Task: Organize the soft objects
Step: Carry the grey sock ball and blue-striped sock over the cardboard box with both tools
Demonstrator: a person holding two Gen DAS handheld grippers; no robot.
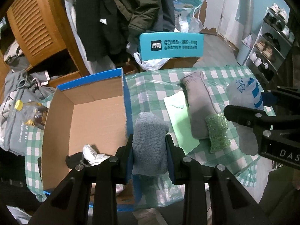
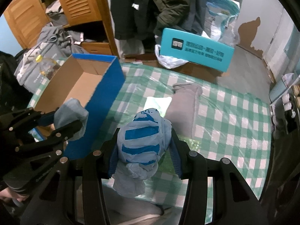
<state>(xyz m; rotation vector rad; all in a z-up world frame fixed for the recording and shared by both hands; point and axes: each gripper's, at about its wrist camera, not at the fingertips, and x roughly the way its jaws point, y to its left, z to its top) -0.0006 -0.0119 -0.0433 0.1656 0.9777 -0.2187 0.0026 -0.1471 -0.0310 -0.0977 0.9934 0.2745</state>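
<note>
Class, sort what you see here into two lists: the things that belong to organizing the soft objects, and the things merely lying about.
Belonging to the job:
- grey knitted cloth, in the left gripper
- crumpled white-and-blue plastic bag, in the right gripper
- open blue cardboard box
- grey rolled towel
- green glittery sponge

Lying about:
- teal printed shoebox
- yellow-capped plastic bottle
- hanging dark coats

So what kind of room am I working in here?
Most likely a lived-in bedroom or entry area at home: dark coats hang beside a wooden louvered wardrobe, and a shoe rack stands by the wall.
</note>
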